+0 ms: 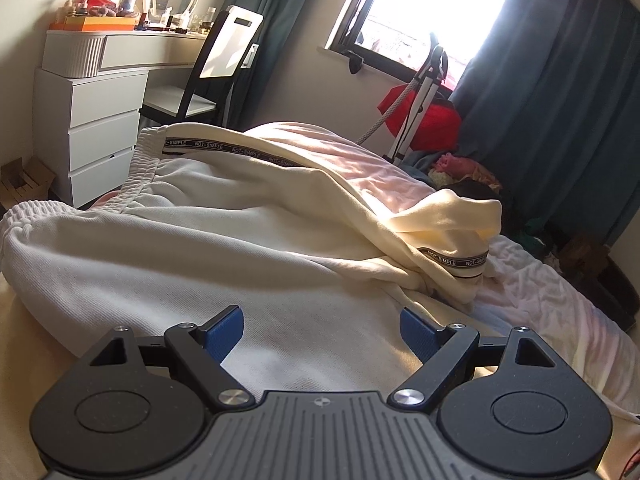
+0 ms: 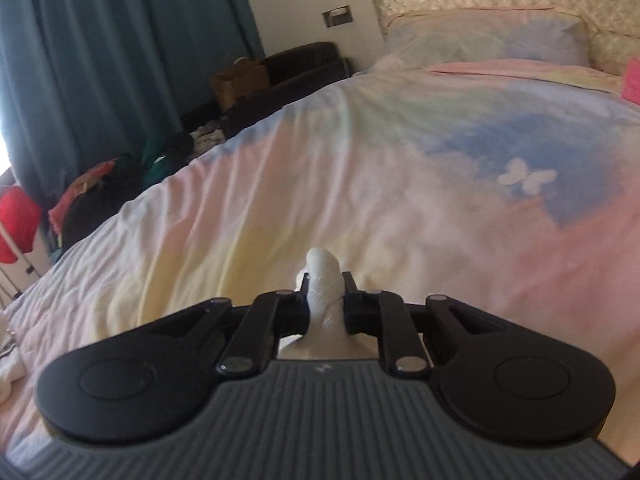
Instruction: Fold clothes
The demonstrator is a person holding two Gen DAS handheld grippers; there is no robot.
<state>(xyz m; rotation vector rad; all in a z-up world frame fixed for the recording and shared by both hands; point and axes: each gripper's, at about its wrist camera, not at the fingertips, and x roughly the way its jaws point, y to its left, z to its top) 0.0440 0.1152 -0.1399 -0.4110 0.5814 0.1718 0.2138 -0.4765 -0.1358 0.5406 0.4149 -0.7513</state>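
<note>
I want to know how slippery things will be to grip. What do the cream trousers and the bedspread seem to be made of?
Cream trousers: looks like thick knit sweatshirt cotton, matte; fine ribbed texture, gathered elastic waistband, soft bulky folds. Bedspread: probably thin woven cotton or a blend, matte; fine crinkles and a printed pastel pattern. Neither looks slick.

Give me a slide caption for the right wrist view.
Right gripper pinches a fold of white fabric above the pastel duvet with a butterfly print.

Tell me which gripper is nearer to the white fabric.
Right. The right gripper has its jaws shut on a fold of white fabric. The left gripper is open just above it.
</note>
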